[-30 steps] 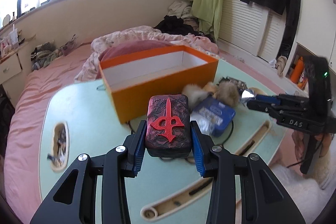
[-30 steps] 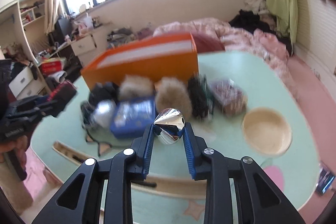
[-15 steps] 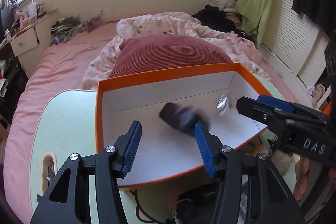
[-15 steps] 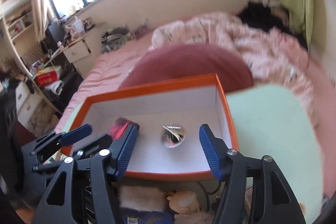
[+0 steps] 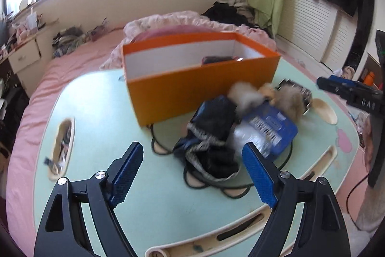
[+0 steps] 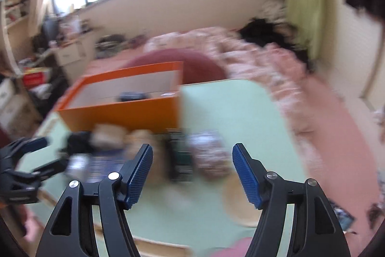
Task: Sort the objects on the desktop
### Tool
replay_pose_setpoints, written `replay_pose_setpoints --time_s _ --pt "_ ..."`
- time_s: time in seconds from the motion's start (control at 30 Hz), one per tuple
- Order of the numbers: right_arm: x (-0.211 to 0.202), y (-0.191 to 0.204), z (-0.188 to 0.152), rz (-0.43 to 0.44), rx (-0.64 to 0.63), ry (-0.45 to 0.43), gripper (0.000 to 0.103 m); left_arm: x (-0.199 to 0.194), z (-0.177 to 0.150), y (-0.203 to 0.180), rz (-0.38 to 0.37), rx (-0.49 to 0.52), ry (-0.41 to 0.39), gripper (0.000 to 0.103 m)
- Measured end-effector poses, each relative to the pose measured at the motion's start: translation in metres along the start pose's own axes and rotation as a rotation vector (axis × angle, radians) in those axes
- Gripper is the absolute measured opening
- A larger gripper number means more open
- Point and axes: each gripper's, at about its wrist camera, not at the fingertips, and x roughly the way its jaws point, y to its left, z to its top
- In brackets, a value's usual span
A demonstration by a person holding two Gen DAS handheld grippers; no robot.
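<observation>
Left wrist view: left gripper opening, empty, back over pile; red-crossed case now in orange box, centre frame. Right gripper likewise opening, empty; next pick due.

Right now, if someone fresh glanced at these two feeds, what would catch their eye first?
The orange box at the back of the pale green table, with a dark item already inside. In front of it lies a heap: black cloth, a blue packet and furry toys. The left gripper and right gripper both hover empty, fingers opening.
</observation>
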Motion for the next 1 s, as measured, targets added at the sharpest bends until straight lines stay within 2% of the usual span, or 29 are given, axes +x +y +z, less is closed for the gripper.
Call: replay_pose_setpoints --time_s 0.07,0.13,0.2,0.27,0.37,0.47,0.57,0.63,0.67,0.73,0.77,0.87,1.0 --pt "0.011 -0.015 0.002 0.049 0.069 0.048 0.068 0.008 -0.004 0.007 0.007 -0.018 0.026 0.084" --pt "0.019 -0.022 0.002 0.077 0.096 0.070 0.061 0.014 -0.006 0.017 0.004 -0.075 0.050 0.084" --pt "0.029 -0.024 0.005 0.039 0.092 0.085 0.048 0.015 -0.008 0.027 -0.026 -0.144 0.040 0.085" --pt "0.042 -0.028 0.006 0.003 0.084 0.113 0.046 0.016 -0.009 0.031 -0.017 -0.176 0.031 0.085" --pt "0.052 -0.028 0.002 0.060 0.067 0.141 0.046 0.015 -0.011 0.030 -0.007 -0.173 0.024 0.085" --pt "0.056 -0.029 0.004 0.121 0.088 0.164 0.050 0.015 -0.012 0.024 0.008 -0.152 0.023 0.085" --pt "0.060 -0.023 0.005 0.122 0.086 0.170 0.051 0.014 -0.014 0.021 0.021 -0.138 0.021 0.085" --pt "0.066 -0.016 0.001 0.108 0.057 0.207 0.051 0.014 -0.014 0.022 0.026 -0.138 0.013 0.085" --pt "0.065 -0.011 0.000 0.086 0.024 0.201 0.050 0.014 -0.014 0.023 0.026 -0.140 0.011 0.085" --pt "0.063 0.002 -0.006 -0.003 -0.070 0.191 0.040 0.014 -0.014 0.023 0.028 -0.144 0.005 0.085" --pt "0.061 0.003 -0.008 -0.006 -0.069 0.179 0.039 0.014 -0.014 0.024 0.028 -0.146 0.003 0.085" --pt "0.055 -0.007 -0.012 0.067 0.004 0.163 0.039 0.011 -0.014 0.025 0.030 -0.152 -0.017 0.085" --pt "0.034 -0.014 -0.010 0.085 0.036 0.094 0.039 0.011 -0.009 0.026 0.024 -0.153 -0.005 0.085"
